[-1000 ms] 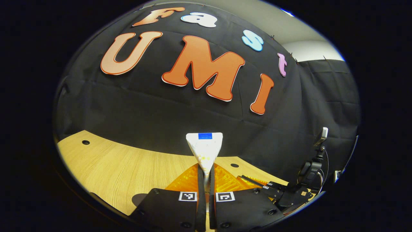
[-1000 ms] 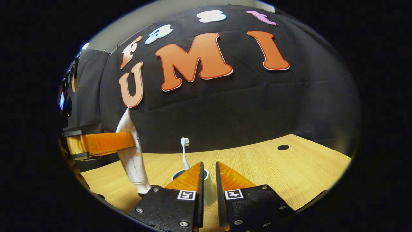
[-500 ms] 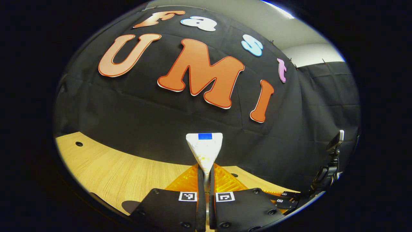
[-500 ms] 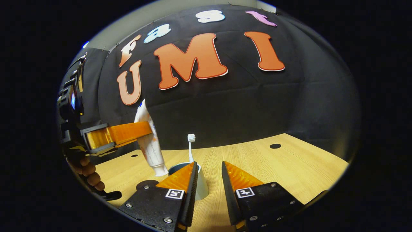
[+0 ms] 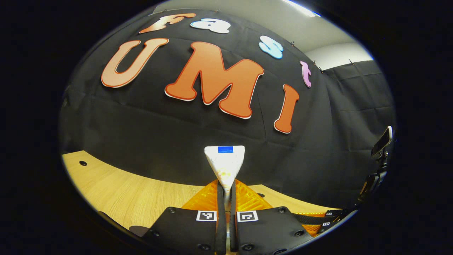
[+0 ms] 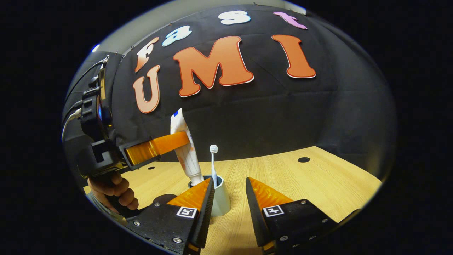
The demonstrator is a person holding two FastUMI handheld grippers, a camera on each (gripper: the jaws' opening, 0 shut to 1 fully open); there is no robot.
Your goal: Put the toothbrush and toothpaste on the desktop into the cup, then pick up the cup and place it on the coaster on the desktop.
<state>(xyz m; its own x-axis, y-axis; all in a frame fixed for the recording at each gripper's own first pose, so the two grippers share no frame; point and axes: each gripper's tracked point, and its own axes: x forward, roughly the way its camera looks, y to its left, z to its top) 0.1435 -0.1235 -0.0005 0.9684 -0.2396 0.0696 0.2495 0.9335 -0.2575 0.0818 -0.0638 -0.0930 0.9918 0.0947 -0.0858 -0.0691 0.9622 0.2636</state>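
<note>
Right gripper (image 6: 228, 186) sits spread and empty, the cup (image 6: 220, 202) just past its fingertips with the toothbrush (image 6: 212, 163) standing inside. Behind it, the left gripper (image 6: 177, 141) pinches the toothpaste (image 6: 185, 152) upright, cap down right over the rim, so it looks like a straight drop along its length.

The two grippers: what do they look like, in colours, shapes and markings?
Both are built alike. The right gripper has two orange ribbed wedge fingers on black screwed plates, each bearing a small black-and-white square marker. The left gripper shows the same parts. In the right gripper view, its body is a black block with cables on top, above a dark handle in a hand.
</note>
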